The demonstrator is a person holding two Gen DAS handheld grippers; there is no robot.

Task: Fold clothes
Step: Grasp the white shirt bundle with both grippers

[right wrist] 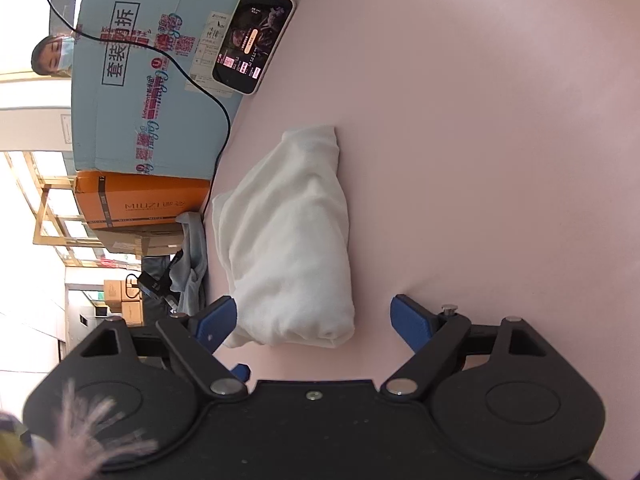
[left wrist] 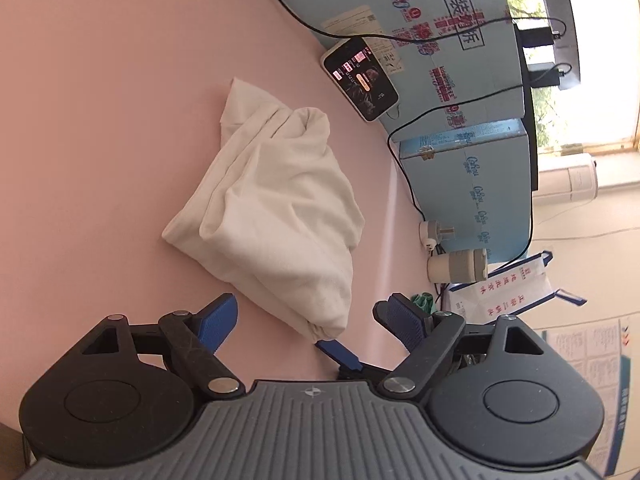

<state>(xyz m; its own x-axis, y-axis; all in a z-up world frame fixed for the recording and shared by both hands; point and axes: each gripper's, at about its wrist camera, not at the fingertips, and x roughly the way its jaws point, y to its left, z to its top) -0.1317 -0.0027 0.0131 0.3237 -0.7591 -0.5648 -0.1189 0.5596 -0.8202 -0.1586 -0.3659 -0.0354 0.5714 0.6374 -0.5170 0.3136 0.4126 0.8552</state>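
Observation:
A white garment (left wrist: 276,208), folded into a thick loose bundle, lies on the pink table (left wrist: 100,120). In the left wrist view its near corner reaches in between the blue pads of my left gripper (left wrist: 312,320), whose jaws stand wide apart without pressing on the cloth. A blue fingertip (left wrist: 340,354) of the other gripper shows just below that corner. In the right wrist view the garment (right wrist: 292,232) ends between the fingers of my right gripper (right wrist: 314,320), which is open too; the left pad (right wrist: 216,320) is close beside the cloth.
A phone (left wrist: 360,80) with a lit screen leans against a light blue cardboard box (left wrist: 460,40) at the table's far edge, with black cables across it. A cup (left wrist: 458,266) and a plug stand nearby. An orange box (right wrist: 144,200), grey cloth (right wrist: 192,264) and a masked person are beyond.

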